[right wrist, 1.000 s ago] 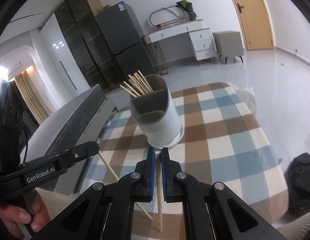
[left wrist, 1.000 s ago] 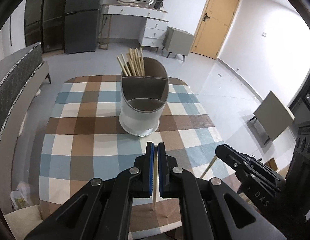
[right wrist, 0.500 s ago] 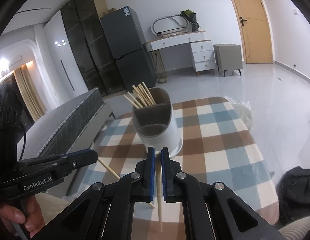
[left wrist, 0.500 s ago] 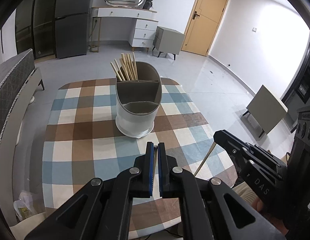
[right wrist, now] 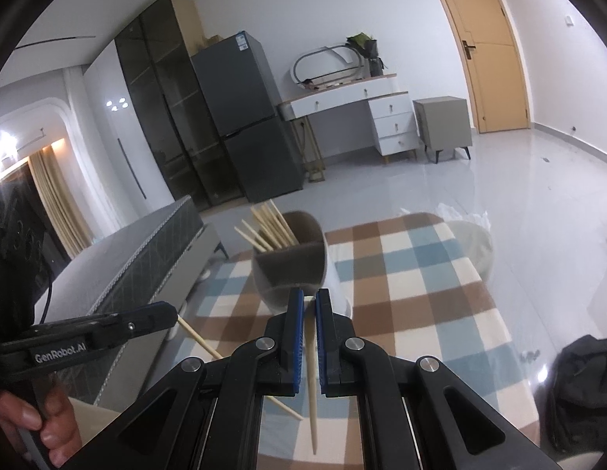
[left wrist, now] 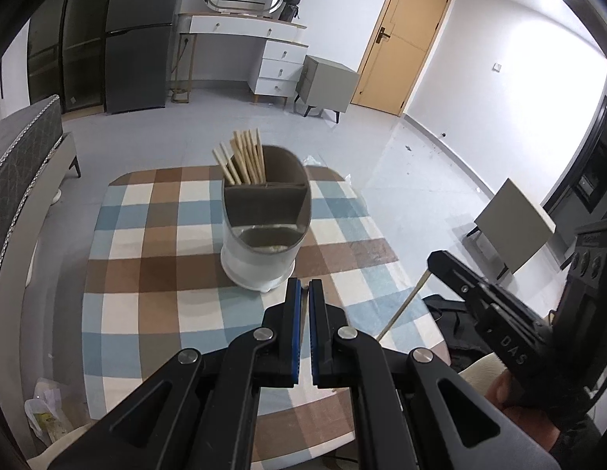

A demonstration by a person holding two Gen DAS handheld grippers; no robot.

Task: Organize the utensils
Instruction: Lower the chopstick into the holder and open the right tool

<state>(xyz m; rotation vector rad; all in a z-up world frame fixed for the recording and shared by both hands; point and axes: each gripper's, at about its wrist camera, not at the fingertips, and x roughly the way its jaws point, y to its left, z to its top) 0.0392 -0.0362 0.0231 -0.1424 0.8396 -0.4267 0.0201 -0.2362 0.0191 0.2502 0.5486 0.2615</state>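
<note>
A white and grey utensil holder stands mid-table on the checked cloth, with several wooden chopsticks upright in its far compartment. It also shows in the right wrist view. My left gripper is shut on a chopstick, held above the table in front of the holder. My right gripper is shut on another chopstick, raised near the holder. Each gripper shows in the other's view, the right one and the left one, with its chopstick hanging down.
The table's rounded front edge is close below the grippers. A grey bench runs along the left side. A dark bag lies on the floor at the right. A fridge and a dressing table stand far behind.
Both grippers have risen and drawn back from the holder, each still holding its chopstick. The table looks farther below.
</note>
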